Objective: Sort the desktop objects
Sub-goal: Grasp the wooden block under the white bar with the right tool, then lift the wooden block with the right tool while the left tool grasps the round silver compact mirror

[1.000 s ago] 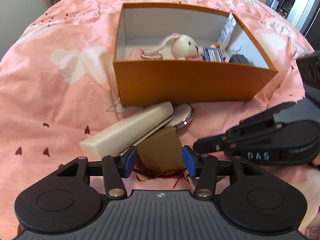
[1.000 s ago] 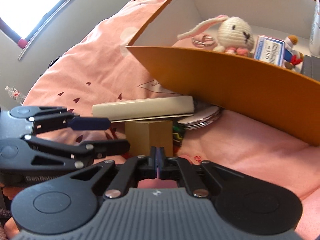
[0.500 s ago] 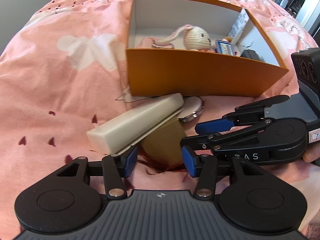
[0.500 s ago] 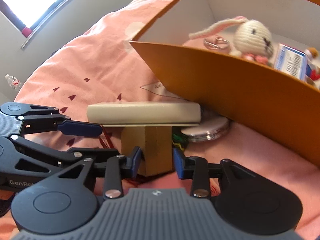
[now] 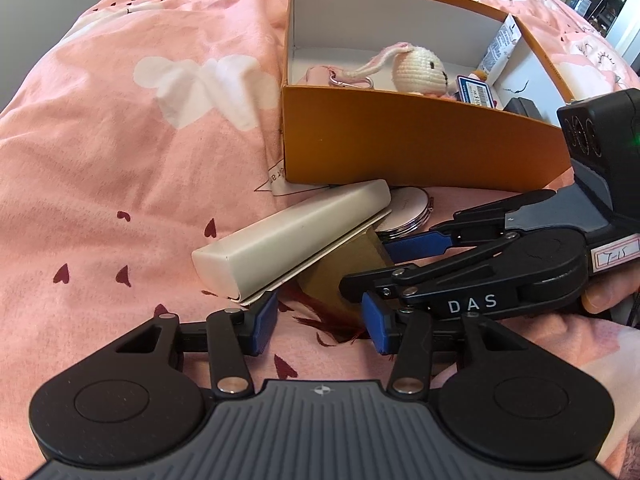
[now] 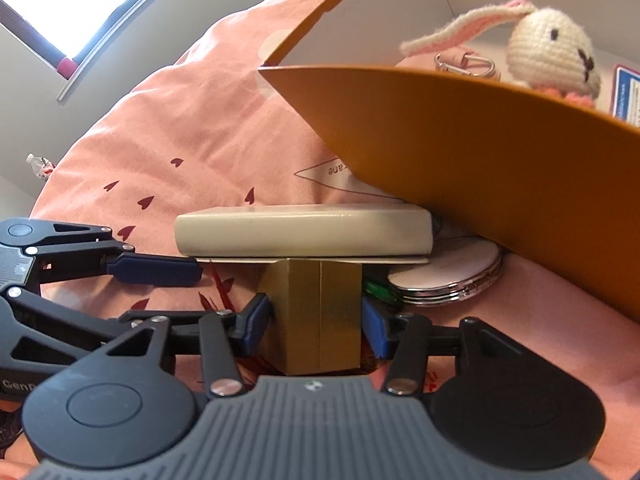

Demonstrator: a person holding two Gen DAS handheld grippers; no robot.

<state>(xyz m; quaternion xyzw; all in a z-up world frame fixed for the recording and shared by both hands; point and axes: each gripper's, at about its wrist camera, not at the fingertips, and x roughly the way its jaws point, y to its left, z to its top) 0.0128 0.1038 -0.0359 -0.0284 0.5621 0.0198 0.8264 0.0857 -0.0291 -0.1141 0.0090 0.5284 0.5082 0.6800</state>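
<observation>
The right gripper (image 6: 316, 320), jaws just opened, brackets the gold box (image 6: 316, 316) at frame centre without pressing it. The left gripper (image 5: 320, 326) is held apart. If lifted carelessly, the cream case (image 6: 304, 232) resting on top could be toppled.

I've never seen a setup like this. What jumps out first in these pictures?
The orange box on the pink bedspread stands out most, with a crocheted bunny inside. In front of it a cream case lies across a small gold box, beside a round compact mirror. The right gripper, its jaws having just been opening, straddles the gold box, while the left gripper hovers open nearby.
</observation>
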